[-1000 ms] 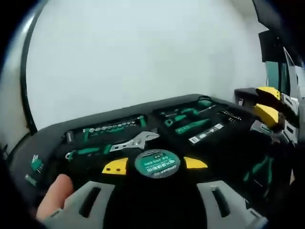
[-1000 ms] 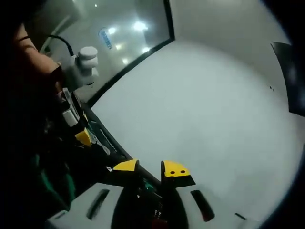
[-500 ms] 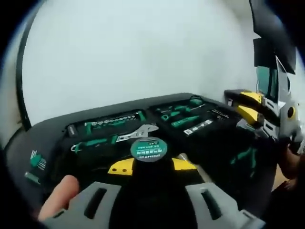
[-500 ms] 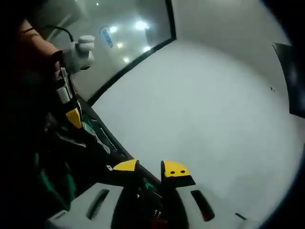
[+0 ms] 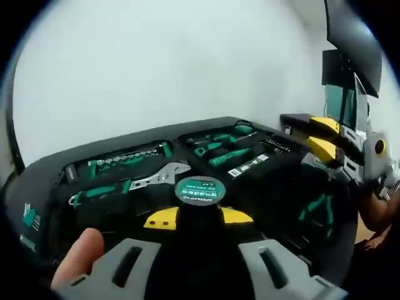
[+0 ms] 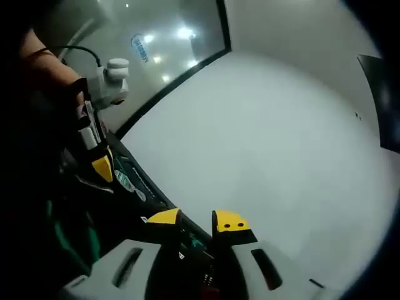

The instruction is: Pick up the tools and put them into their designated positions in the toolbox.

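Note:
An open black toolbox (image 5: 39, 187) lies on a white table (image 5: 156, 69). It holds a row of sockets (image 5: 122, 161), an adjustable wrench (image 5: 160, 175), green-handled tools (image 5: 228, 156) and green pliers (image 5: 317, 209). My left gripper (image 5: 199, 217) is shut on a round black tape measure (image 5: 199, 190) with a green label, held just above the box's near side. A fingertip (image 5: 78, 255) rests beside its left jaw. My right gripper (image 6: 198, 220) sits at the toolbox edge (image 6: 147, 199), its jaws close together with the dark edge between them; it appears again as the right gripper (image 5: 317, 135) at the box's right end.
A dark screen (image 5: 353, 31) stands at the far right beyond the box. In the right gripper view the left gripper (image 6: 103, 166) hangs over the box at the left, a glass panel (image 6: 150, 44) lies behind, and white table (image 6: 281, 156) spreads to the right.
My left gripper has drifted slightly over the box with the tape measure still in it. The right gripper has stayed at the box edge.

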### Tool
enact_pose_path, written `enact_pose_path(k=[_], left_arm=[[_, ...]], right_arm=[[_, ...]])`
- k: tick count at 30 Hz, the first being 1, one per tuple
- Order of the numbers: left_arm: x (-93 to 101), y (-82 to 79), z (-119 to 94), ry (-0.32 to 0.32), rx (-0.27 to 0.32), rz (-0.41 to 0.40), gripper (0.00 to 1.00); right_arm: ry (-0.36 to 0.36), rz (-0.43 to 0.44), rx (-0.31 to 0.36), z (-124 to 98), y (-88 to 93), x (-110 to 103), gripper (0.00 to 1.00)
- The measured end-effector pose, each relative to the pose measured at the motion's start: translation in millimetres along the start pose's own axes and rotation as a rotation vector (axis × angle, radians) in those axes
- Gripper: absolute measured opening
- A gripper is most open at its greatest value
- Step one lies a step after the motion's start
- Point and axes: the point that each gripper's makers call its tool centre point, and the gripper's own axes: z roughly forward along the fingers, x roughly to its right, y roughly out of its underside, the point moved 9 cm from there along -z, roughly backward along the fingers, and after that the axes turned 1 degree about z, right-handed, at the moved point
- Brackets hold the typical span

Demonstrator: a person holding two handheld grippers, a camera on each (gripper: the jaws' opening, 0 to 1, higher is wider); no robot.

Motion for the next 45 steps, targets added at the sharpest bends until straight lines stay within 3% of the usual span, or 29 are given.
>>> enact_pose_path(k=[4,6,7,9,12,14,15,18,21,27,31,32,33,34,35,39,45], left_arm=[[-4.7,-1.3,5,-0.047,-0.008,0.048,0.22],[-6.1,-3.2,3,-0.053,-0.016,0.035,0.22],[0.2,-4.7,-2,0.005,-0.032,0.024,0.22],[4.8,-15.8,-9,0.034,0.028,-0.013,0.22],[-0.6,-29.4,-4,-0.036,0.084,0.008,0.21],[-7.7,-28.0,3,-0.135,0.016,0.095,0.13],[-6.4,-26.1,6,-0.145,0.003,0.128,0.08],[-1.0,-17.9,14,-0.123,-0.005,0.140,0.04],[-0.4,-14.9,19,-0.119,0.055,0.166,0.05],[-8.1,-21.5,29,-0.094,0.032,0.152,0.02],[-13.5,-17.4,30,-0.096,0.042,0.107,0.01],[-18.1,-6.9,32,-0.118,-0.011,0.096,0.01],[-16.2,-9.9,38,-0.089,0.062,0.039,0.01],[-17.3,-10.1,40,-0.079,0.073,0.021,0.01],[-12.8,-7.0,27,-0.090,0.064,0.051,0.01],[-13.9,-8.2,32,-0.088,0.045,0.023,0.00],[-3.0,-7.2,26,-0.099,0.061,0.070,0.00]], right_arm=[[-0.001,0.000,0.003,0,-0.7,0,0.17],[-0.001,0.002,0.002,0,-0.5,0,0.17],[-0.001,0.001,0.001,0,-0.4,0,0.17],[-0.001,-0.002,-0.002,0,-0.1,0,0.17],[-0.001,0.001,0.002,-1,-1.0,0,0.17],[-0.001,0.001,0.001,0,-0.9,0,0.17],[-0.002,0.000,0.001,-1,-0.8,0,0.17],[-0.007,-0.008,0.000,-1,-0.9,-1,0.17],[-0.006,-0.014,-0.002,-1,-0.8,-2,0.17],[0.003,-0.005,-0.005,-1,-0.9,0,0.17],[-0.005,-0.019,-0.005,-2,-1.2,-2,0.17],[-0.006,-0.020,-0.004,-2,-1.3,-2,0.17],[-0.005,-0.020,-0.002,-2,-1.4,-1,0.17],[-0.005,-0.020,-0.002,-2,-1.5,-1,0.17],[-0.005,-0.021,-0.003,-2,-1.5,-1,0.17],[-0.002,-0.023,-0.007,-1,-1.3,-1,0.17],[-0.001,-0.030,-0.013,-1,-0.4,-2,0.17]])
